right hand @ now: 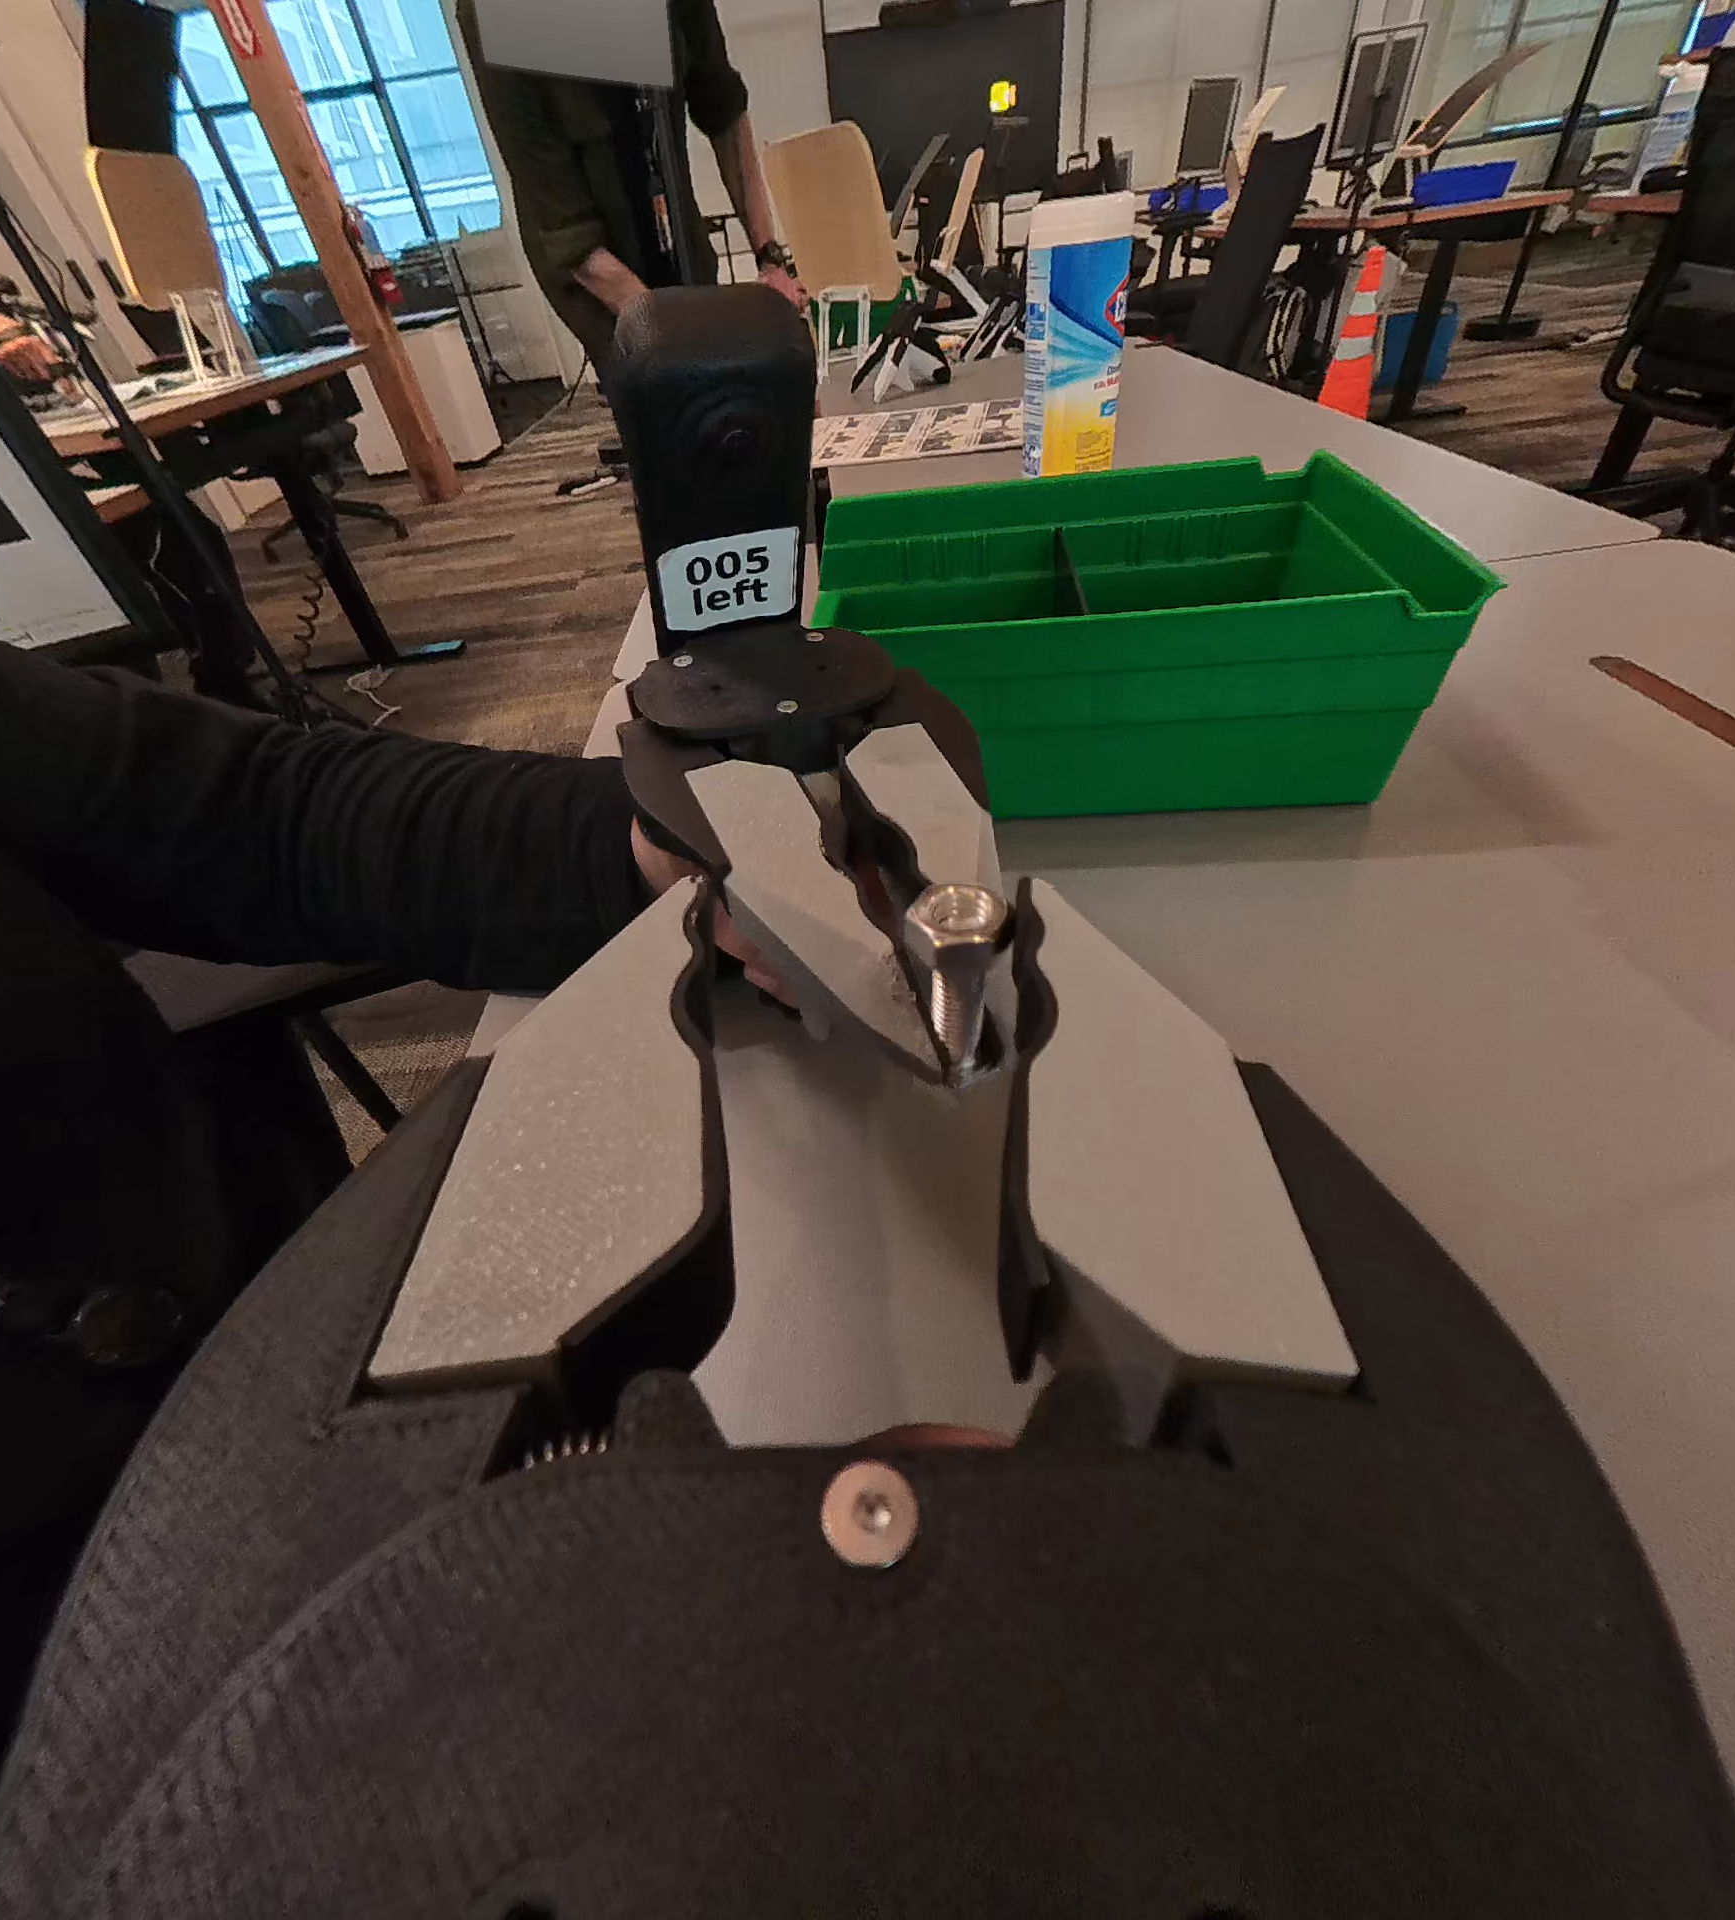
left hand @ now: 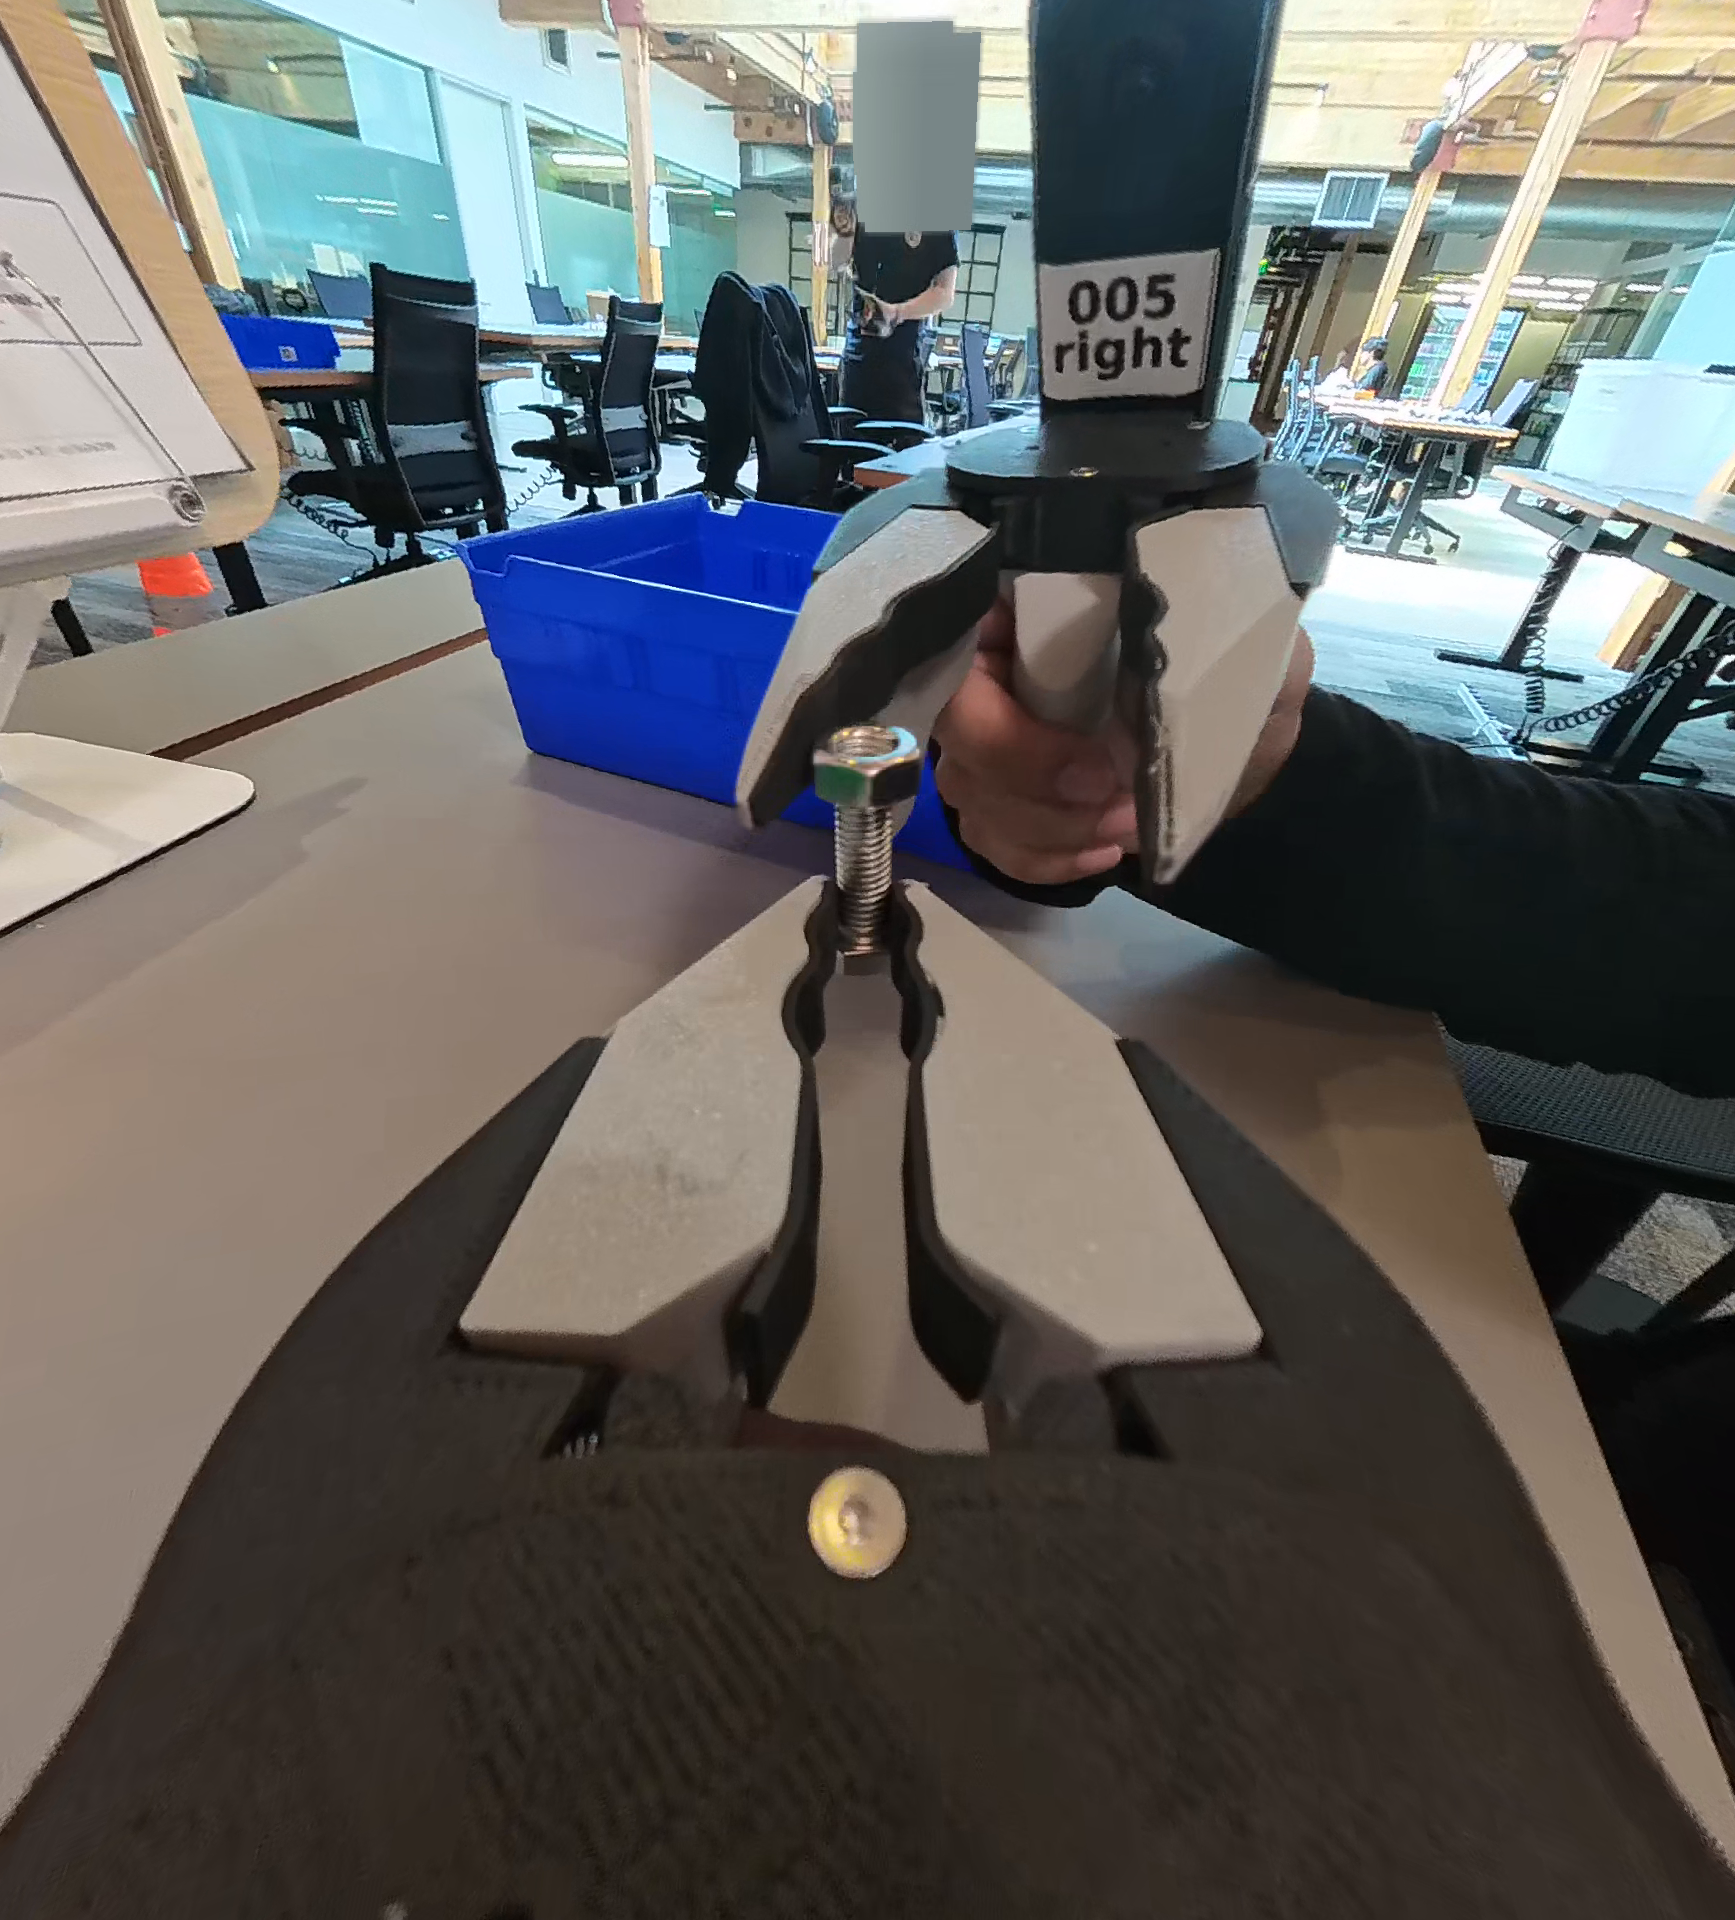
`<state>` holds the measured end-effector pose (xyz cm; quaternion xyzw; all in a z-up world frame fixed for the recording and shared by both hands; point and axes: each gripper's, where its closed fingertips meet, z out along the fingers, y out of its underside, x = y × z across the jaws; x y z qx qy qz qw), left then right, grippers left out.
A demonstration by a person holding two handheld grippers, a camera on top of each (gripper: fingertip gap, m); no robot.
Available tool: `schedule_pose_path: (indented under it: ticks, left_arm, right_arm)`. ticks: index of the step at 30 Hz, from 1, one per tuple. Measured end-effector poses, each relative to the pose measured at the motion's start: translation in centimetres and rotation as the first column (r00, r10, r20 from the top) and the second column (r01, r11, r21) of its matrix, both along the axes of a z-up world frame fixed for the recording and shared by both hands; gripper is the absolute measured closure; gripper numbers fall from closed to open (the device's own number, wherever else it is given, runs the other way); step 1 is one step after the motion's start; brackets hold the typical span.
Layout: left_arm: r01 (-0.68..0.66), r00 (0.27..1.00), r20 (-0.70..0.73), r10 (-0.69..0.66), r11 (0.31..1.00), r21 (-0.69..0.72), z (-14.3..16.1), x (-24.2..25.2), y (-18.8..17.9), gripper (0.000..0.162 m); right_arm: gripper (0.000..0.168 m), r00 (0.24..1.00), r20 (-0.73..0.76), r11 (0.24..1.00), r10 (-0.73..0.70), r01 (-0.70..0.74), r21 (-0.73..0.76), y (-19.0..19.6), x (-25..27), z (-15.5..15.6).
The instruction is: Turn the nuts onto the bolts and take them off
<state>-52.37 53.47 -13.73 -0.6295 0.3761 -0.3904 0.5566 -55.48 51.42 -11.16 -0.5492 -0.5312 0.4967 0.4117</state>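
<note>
A steel bolt (left hand: 861, 873) stands upright with its threads up, and a hex nut (left hand: 865, 767) sits at its top end. My left gripper (left hand: 863, 902) is shut on the lower part of the bolt, just above the grey table (left hand: 343, 935). My right gripper (left hand: 967, 842) hangs over it with its jaws wide apart. In the right wrist view the nut (right hand: 956, 920) lies between the right gripper's (right hand: 863, 935) fingers, close against the right-hand one. The left gripper (right hand: 956, 1075) pinches the bolt (right hand: 949, 1013) below. I cannot tell whether that finger touches the nut.
A blue bin (left hand: 634, 634) stands just behind the bolt. A green divided bin (right hand: 1154, 686) stands on the far side of the table, with a wipes canister (right hand: 1076, 332) behind it. A sign stand (left hand: 21, 436) is at the left. The table's edge (left hand: 1465, 1091) runs under the right arm. Only a small space, under 4 cm, lies between the two pairs of fingers.
</note>
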Motion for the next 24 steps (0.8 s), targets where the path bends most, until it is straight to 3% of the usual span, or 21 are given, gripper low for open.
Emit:
schedule_pose_path:
  ticks: [14, 24]
  left_arm:
    - [0.024, 1.0, -0.012, -0.024, 1.0, -0.006, -0.5, 0.5, -0.3, 0.156]
    - [-0.012, 1.0, -0.007, 0.012, 1.0, -0.014, -0.5, 0.0, 0.4, 0.156]
  right_arm:
    - [0.112, 0.998, -0.056, 0.999, -0.041, 0.04, -0.021, 0.8, 0.3, 0.3]
    - [0.113, 1.0, -0.019, 1.0, -0.025, 0.025, -0.006, 0.4, 0.0, -0.8]
